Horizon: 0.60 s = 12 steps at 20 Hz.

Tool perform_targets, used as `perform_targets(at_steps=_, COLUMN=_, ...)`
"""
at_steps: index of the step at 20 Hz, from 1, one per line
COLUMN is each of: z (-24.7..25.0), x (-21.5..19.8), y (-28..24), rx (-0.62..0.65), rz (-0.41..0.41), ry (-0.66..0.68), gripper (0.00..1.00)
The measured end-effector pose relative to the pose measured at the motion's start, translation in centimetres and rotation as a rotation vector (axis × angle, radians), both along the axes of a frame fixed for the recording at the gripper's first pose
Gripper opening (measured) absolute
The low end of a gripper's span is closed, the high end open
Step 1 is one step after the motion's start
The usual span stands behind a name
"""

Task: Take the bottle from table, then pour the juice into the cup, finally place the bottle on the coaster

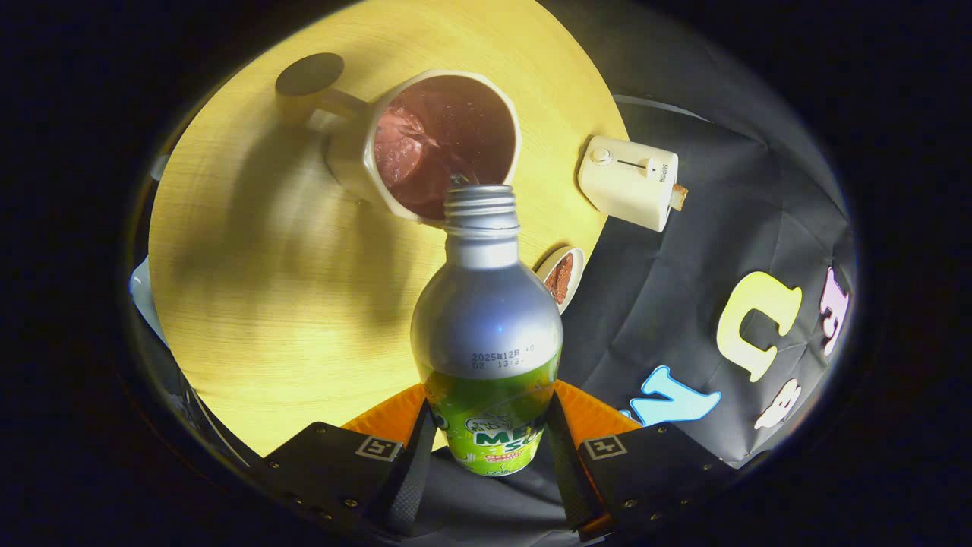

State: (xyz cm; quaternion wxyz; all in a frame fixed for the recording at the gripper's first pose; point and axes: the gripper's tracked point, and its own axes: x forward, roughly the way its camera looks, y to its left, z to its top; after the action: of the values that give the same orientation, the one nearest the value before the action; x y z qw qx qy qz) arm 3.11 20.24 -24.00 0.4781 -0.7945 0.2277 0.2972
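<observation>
Between our tongs (486, 448) we grip the silver-and-green metal bottle (486, 334), both fingers pressing its sides, its open mouth over the cream ceramic cup (357, 163) on the round yellow wooden desk (250, 304).

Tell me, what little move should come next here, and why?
Probably keep the bottle tipped a moment longer, then level it. The tongs are shut on the bottle, its open mouth sits over the mug rim, and the mug already holds reddish juice. The dark round coaster waits beyond the mug.

Bottle (486, 319) between the tongs (486, 456), mouth over cup (433, 144).
</observation>
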Motion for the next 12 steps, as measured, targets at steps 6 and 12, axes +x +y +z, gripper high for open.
perform_targets(at_steps=6, z=0.48, x=-0.14, y=-0.23, rx=-0.048, rz=0.005, ry=-0.012, gripper=0.72)
perform_targets(at_steps=12, z=1.02, x=0.19, y=0.18, rx=-0.072, rz=0.026, ry=-0.025, gripper=0.72)
